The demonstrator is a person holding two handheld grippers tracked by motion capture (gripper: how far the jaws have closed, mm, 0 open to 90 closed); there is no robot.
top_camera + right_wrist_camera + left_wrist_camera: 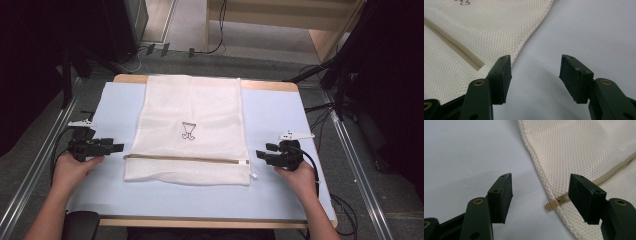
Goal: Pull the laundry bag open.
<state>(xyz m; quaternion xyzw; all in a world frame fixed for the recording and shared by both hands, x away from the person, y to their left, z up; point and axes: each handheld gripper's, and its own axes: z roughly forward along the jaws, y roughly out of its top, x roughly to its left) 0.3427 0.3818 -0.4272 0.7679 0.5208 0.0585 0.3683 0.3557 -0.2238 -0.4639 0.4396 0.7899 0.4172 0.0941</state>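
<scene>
**Both grippers spread at the ends of the mesh bag's zipper**

Left gripper (540, 195) stands with its jaws wide apart and nothing pinched; the beige zipper end (552, 205) lies on the mat between them, touching neither pad. Right gripper (535, 75) is likewise spread over bare blue mat (586, 32), its left jaw just beside the bag's edge. Between the two hands, the white mesh bag (192, 130) lies flat on the table, its zipper (185, 159) running crosswise near the person, a small black drawing (188, 131) farther up.
</scene>
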